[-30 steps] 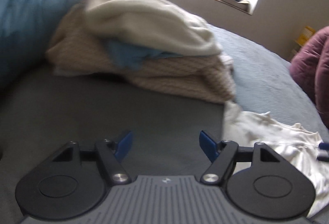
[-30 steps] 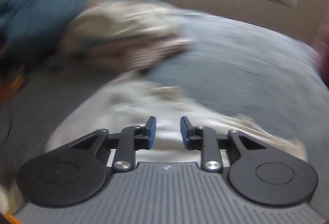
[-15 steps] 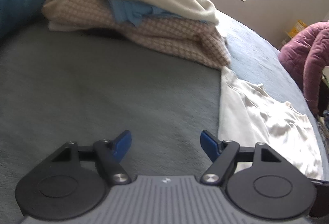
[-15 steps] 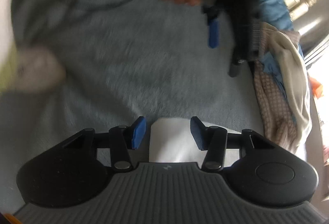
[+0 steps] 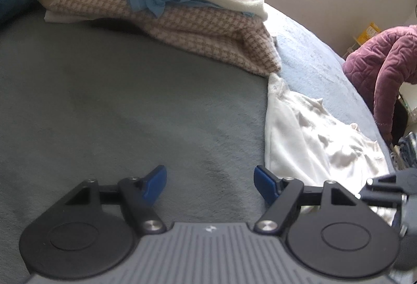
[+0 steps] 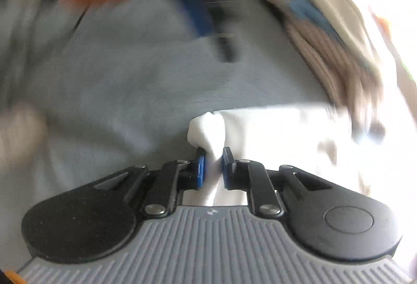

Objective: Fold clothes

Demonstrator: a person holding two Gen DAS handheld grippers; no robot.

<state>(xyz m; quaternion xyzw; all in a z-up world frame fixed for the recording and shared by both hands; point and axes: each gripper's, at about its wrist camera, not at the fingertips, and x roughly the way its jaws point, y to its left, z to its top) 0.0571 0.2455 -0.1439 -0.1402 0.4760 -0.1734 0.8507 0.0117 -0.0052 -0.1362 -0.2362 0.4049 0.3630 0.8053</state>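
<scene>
Window glare, fisheye warp, right view motion-blurred.

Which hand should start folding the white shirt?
Right. The right gripper has just closed its jaws on the white shirt; the left gripper hangs open over bare blanket.

A pile of clothes [image 5: 166,5] is stacked at the far edge of the bed [image 5: 117,101], with a garment [image 5: 312,138] spread toward its right edge.
</scene>
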